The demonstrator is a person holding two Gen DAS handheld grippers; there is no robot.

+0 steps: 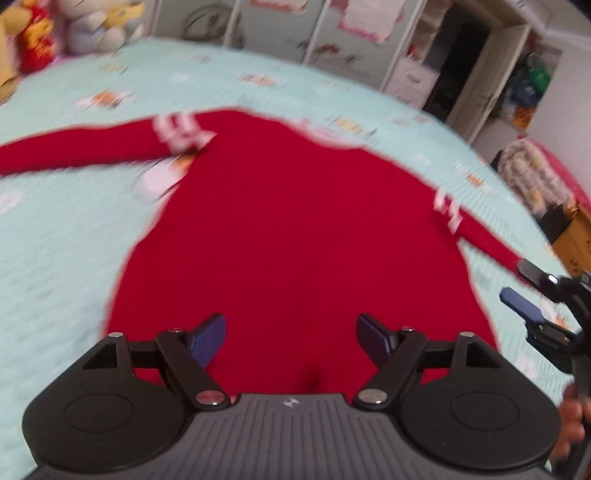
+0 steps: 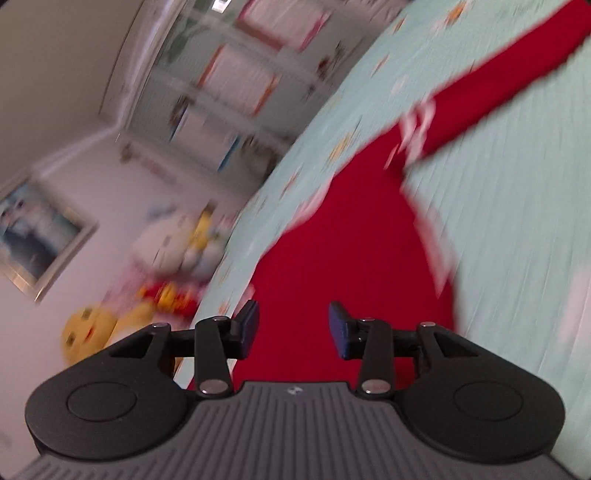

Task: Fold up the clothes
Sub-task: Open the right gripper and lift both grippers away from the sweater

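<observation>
Left wrist view: level, above the bed's (image 1: 55, 240) near edge, facing across it toward the cupboards (image 1: 295, 33); right wrist view: rolled hard sideways, close over the bed's surface, facing the far-left corner, blurred, so height uncertain; shared: red sweater (image 1: 295, 229), stuffed toys (image 2: 170, 266), cupboards.

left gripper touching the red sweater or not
Cannot tell. In the left wrist view the left gripper is open over the red sweater, but blur hides any gap or contact.
</observation>
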